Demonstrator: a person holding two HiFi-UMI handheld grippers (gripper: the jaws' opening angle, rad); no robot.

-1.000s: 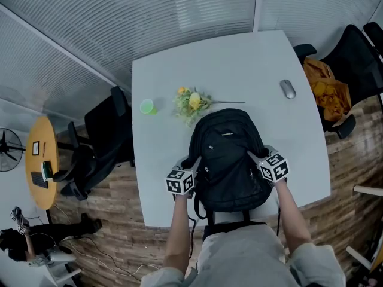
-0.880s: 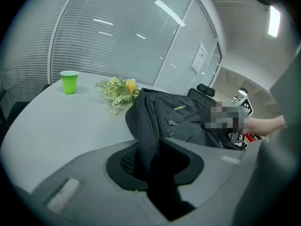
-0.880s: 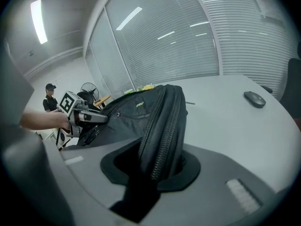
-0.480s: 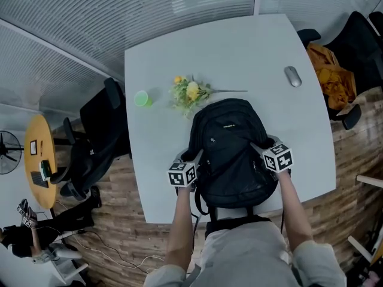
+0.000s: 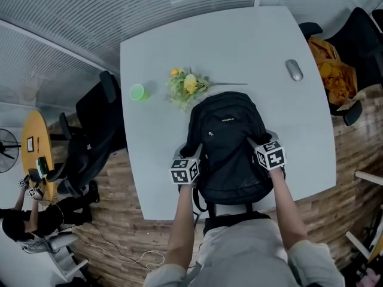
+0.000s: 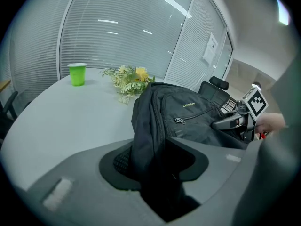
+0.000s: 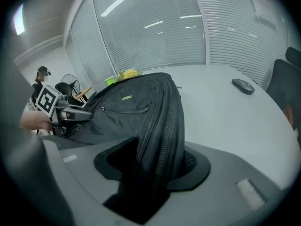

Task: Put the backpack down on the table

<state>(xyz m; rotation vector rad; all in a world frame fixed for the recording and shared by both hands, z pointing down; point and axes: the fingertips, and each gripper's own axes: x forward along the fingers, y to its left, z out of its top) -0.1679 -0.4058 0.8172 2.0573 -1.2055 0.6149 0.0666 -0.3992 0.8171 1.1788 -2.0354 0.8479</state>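
Observation:
A black backpack [image 5: 230, 148] lies on the pale grey table [image 5: 239, 40] near its front edge, front pocket up. My left gripper [image 5: 194, 159] is at the pack's left side and my right gripper [image 5: 256, 143] at its right side. In the left gripper view the backpack [image 6: 188, 117] fabric runs loosely between the jaws of the left gripper [image 6: 155, 159], with a dark gap beside it. The right gripper view shows the same: a fold of the backpack [image 7: 136, 107] hangs between the jaws of the right gripper [image 7: 150, 164]. Both sets of jaws are opening.
A bunch of yellow flowers [image 5: 188, 87] lies just beyond the pack, with a green cup [image 5: 138, 92] to its left. A grey mouse [image 5: 294, 69] sits at the table's right. Black office chairs stand at the left [image 5: 96, 130] and the right [image 5: 353, 46].
The backpack and both grippers have come down a little toward the table and the person. The pack looks settled flat on the tabletop now.

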